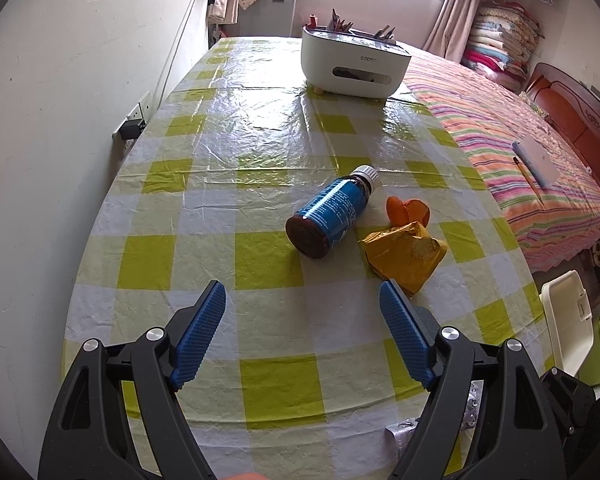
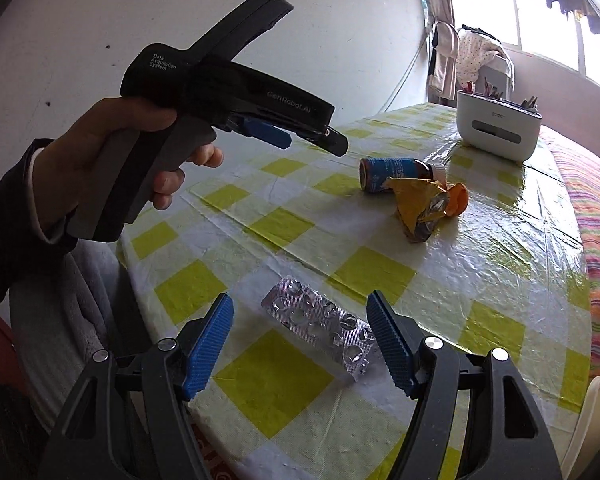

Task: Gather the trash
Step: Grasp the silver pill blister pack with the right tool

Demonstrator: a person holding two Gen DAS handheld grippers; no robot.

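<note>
A brown bottle with a blue label (image 1: 332, 212) lies on its side on the checked tablecloth (image 1: 220, 160). Beside it lie an orange peel (image 1: 406, 210) and a crumpled gold wrapper (image 1: 404, 256). My left gripper (image 1: 302, 296) is open and empty, just short of the bottle and wrapper. My right gripper (image 2: 300, 306) is open above an empty silver blister pack (image 2: 320, 320) at the table's near edge, with the pack between its fingers. The bottle (image 2: 396, 174), wrapper (image 2: 420, 208) and peel (image 2: 458, 200) lie farther off. The hand-held left gripper (image 2: 204, 108) shows there too.
A white organizer box (image 1: 356, 62) with pens stands at the table's far end. A wall with a socket (image 1: 136, 120) runs along the left. A bed with a striped cover (image 1: 520, 152) lies to the right. A white bin (image 1: 568, 320) stands by the table's right corner.
</note>
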